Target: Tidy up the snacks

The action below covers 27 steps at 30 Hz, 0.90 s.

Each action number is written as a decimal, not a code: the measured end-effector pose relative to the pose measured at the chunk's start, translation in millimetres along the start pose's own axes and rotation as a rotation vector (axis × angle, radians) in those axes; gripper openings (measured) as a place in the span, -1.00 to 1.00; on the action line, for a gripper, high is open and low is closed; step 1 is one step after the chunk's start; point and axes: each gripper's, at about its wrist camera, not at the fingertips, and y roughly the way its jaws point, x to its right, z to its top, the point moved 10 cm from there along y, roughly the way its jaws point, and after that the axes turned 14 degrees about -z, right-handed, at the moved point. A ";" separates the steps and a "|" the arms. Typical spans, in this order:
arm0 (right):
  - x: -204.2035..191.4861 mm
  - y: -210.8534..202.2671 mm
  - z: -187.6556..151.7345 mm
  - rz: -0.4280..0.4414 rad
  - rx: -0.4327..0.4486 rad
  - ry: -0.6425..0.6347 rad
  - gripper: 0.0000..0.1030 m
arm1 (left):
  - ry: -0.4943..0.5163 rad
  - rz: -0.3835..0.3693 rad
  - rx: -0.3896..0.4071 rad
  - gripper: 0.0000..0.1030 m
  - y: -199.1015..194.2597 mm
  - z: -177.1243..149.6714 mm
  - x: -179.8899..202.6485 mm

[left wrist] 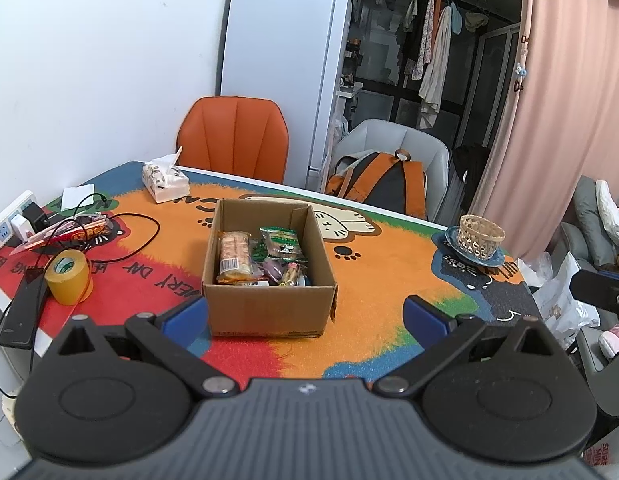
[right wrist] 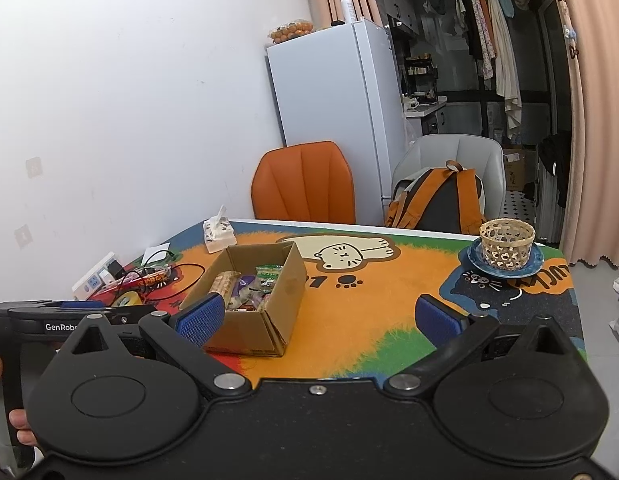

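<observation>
We hold both claws back at the near edge of the table, and both are spread wide with nothing between the pads. The left claw [left wrist: 305, 314] looks straight at the cardboard box [left wrist: 269, 304], dead ahead at twelve o'clock, its long axis running away from us. The right claw [right wrist: 317, 320] has the same box [right wrist: 249, 320] off at about eleven o'clock, so we judge the left the nearer one. The snacks [left wrist: 265, 256] lie packed inside the box: a long packet of biscuits [left wrist: 234, 256] along the left wall and a green packet [left wrist: 283, 244] toward the back. One more red packet [left wrist: 83, 232] lies outside at ten o'clock, tangled among a black cable [left wrist: 141, 236], behind a roll of yellow tape [left wrist: 69, 276]. Under it all is a bright cat-print mat [left wrist: 373, 288]. Farther off, a woven basket [left wrist: 480, 236] sits on a blue plate [left wrist: 453, 240] at two o'clock and a tissue pack [left wrist: 165, 182] at eleven. Beyond stand an orange chair [left wrist: 233, 140], a white fridge [left wrist: 285, 72] and pink curtains [left wrist: 565, 80].
</observation>
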 end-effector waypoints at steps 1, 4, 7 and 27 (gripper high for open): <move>0.2 -0.2 0.1 0.001 0.001 0.000 1.00 | -0.001 0.003 0.002 1.00 0.1 0.1 -0.4; 0.7 0.7 -0.8 -0.002 -0.003 -0.001 1.00 | -0.007 0.001 0.001 1.00 1.0 -1.0 -1.0; 0.6 0.8 -0.8 -0.002 -0.004 -0.002 1.00 | -0.006 0.001 0.001 1.00 0.6 -1.3 -1.4; 1.3 1.6 -1.7 -0.002 -0.007 -0.004 1.00 | -0.006 -0.009 -0.003 1.00 0.7 -2.6 -2.3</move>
